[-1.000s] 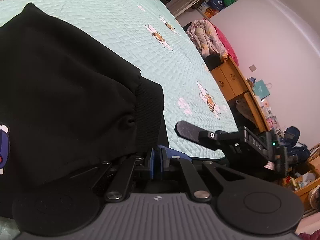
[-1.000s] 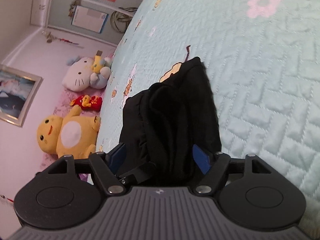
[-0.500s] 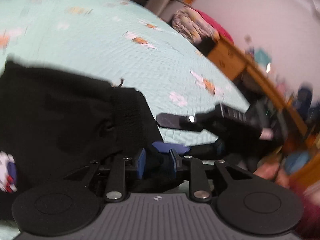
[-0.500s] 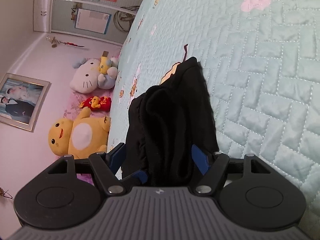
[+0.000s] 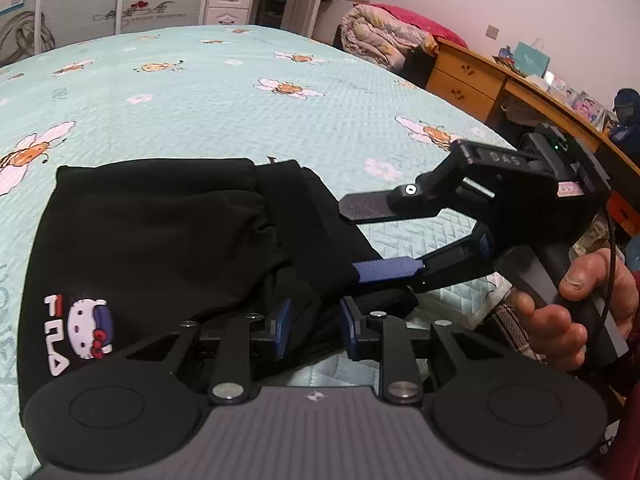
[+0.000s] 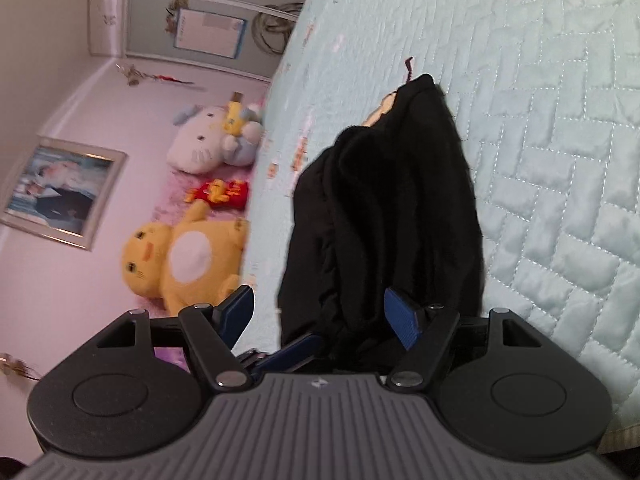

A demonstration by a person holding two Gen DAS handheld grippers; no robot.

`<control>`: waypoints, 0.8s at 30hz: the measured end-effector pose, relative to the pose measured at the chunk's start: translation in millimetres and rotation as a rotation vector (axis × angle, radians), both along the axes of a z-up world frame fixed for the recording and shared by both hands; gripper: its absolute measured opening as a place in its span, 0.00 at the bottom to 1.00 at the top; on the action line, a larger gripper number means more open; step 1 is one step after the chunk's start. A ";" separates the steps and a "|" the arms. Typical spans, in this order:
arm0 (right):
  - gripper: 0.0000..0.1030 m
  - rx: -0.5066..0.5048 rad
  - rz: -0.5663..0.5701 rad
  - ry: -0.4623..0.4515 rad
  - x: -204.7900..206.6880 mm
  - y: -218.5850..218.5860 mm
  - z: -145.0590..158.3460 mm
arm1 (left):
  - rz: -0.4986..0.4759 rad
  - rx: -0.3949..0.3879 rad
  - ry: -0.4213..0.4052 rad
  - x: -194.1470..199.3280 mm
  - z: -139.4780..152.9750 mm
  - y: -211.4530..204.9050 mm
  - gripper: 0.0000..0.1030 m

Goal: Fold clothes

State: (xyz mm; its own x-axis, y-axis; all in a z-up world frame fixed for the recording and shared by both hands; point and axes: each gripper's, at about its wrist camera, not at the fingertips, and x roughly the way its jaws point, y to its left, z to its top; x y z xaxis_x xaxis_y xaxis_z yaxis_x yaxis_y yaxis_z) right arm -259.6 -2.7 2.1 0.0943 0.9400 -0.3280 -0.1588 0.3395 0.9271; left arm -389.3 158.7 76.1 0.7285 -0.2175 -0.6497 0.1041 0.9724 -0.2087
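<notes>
Garment: your black garment [image 5: 160,240] lies folded on the bed [image 5: 240,112], near the edge closest to you; in the right wrist view it [image 6: 392,216] rises as a dark bunched ridge on the quilt.
Logo: a white cat-face patch with lettering [image 5: 82,326] sits on the garment's left part, facing up.
Cuff: a ribbed band [image 5: 280,200] runs across the fabric's far right part, with a short thread end at its top edge.
Left tongs: your left tongs [image 5: 314,330] stand narrowly parted, blue pads either side of a fold at the garment's near edge; whether they pinch it, you cannot tell.
Right tongs: your right tongs [image 6: 320,316] are spread wide, with fabric between them lying against the right pad; from the left wrist view they [image 5: 372,240] reach in from the right, the lower finger touching the garment's right edge and the upper one above it.
Hand: your right hand [image 5: 580,312] wraps the tool's grip, at the bed's right side.
Bed cover: mint quilt printed with bees and flowers.
Surroundings: wooden dresser [image 5: 472,76] beyond the bed; yellow plush [image 6: 188,256] and white plush [image 6: 208,140] by the pink wall.
</notes>
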 end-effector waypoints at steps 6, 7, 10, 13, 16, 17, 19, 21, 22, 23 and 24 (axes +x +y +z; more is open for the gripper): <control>0.69 -0.046 -0.016 0.022 -1.6 6.1 1.4 | 0.014 0.004 -0.008 -1.4 3.5 0.0 0.34; 0.68 -0.050 -0.019 0.024 -1.7 7.0 0.9 | 0.011 0.005 -0.007 -0.2 3.1 -0.6 0.34; 0.60 -0.051 -0.026 0.032 -2.0 11.2 -2.9 | 0.009 0.007 0.000 1.0 -0.4 -2.5 0.34; 0.17 -0.107 -0.019 0.007 -1.7 15.8 -4.7 | 0.006 0.014 0.002 1.0 0.1 -3.9 0.35; 0.07 -0.101 -0.027 -0.016 -1.1 9.3 -3.4 | 0.004 0.017 -0.019 0.0 6.1 -4.2 0.36; 0.06 -0.105 -0.032 -0.039 -0.2 5.3 0.3 | 0.002 0.017 -0.034 -0.2 9.6 -4.0 0.38; 0.06 -0.125 -0.037 -0.085 3.1 -2.8 7.0 | -0.003 0.023 -0.058 1.5 14.2 -5.2 0.40; 0.06 -0.151 -0.037 -0.103 6.5 -6.0 4.9 | -0.016 0.044 -0.065 9.8 12.8 -9.6 0.41; 0.06 -0.158 -0.034 -0.109 7.0 -5.2 2.5 | -0.025 0.057 -0.066 14.8 11.1 -12.3 0.41; 0.06 -0.149 -0.032 -0.109 6.5 -3.0 -0.7 | -0.033 0.071 -0.065 20.1 8.8 -15.0 0.41; 0.06 -0.134 -0.031 -0.104 5.8 -0.6 -4.3 | -0.036 0.088 -0.057 26.6 3.9 -17.3 0.41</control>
